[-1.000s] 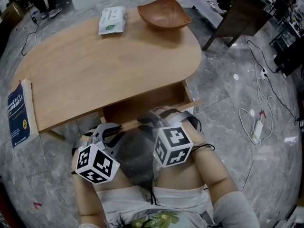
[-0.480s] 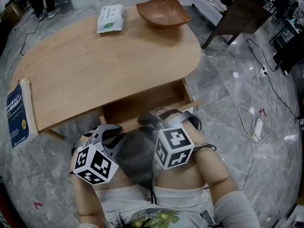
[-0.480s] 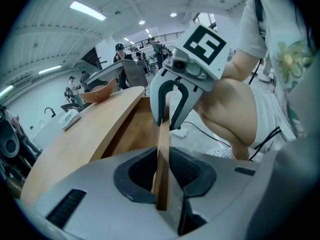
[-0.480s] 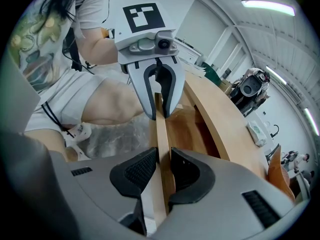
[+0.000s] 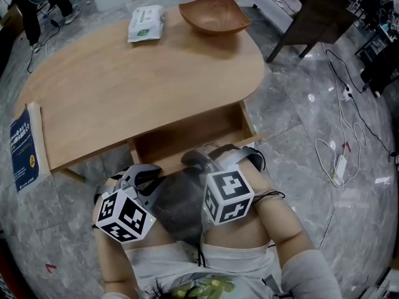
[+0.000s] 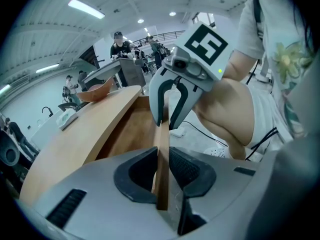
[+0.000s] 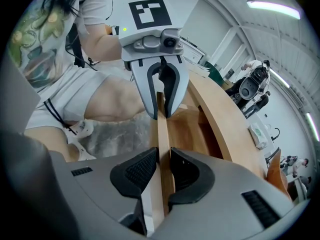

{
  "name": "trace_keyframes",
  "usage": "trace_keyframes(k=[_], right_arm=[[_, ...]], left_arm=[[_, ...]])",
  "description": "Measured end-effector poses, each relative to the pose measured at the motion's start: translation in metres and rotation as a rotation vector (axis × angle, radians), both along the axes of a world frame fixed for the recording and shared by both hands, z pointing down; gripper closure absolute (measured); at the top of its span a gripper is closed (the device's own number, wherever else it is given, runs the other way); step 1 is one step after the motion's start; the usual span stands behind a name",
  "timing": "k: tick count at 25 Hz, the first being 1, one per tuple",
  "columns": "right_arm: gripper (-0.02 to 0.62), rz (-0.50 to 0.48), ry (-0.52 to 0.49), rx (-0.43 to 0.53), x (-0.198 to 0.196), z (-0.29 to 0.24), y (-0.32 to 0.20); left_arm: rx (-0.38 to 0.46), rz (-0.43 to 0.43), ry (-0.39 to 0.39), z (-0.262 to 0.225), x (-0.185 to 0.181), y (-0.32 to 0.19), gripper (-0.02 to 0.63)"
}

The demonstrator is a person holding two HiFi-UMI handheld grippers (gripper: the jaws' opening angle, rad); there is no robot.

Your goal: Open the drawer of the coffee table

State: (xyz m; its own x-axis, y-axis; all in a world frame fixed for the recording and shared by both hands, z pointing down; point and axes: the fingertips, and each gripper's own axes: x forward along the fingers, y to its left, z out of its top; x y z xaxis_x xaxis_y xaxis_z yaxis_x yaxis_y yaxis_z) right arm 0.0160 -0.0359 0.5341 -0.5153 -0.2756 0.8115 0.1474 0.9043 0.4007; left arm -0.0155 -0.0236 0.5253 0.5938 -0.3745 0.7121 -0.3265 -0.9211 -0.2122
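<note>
Left claw clamped; right claw, jaws just closing on drawer

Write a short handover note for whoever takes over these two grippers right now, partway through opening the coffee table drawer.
Left gripper: shut on the drawer front.
Right gripper: shut on the same board, further along it; its jaws have just been closing.
Drawer: partly out from under the coffee table, its inside showing.
Done: both grips taken, the drawer is partly open.
Left: probably pull it further out towards you, then let go.
</note>
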Motion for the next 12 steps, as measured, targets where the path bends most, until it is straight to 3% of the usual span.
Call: trace_keyframes(k=[12], right_arm=[[0.508,-0.022,0.036,-0.007,0.0027,0.0011,0.0109]], left_arm=[[-0.008,0.014,-0.008,0.0007,0.0036,0.0098,0.529]])
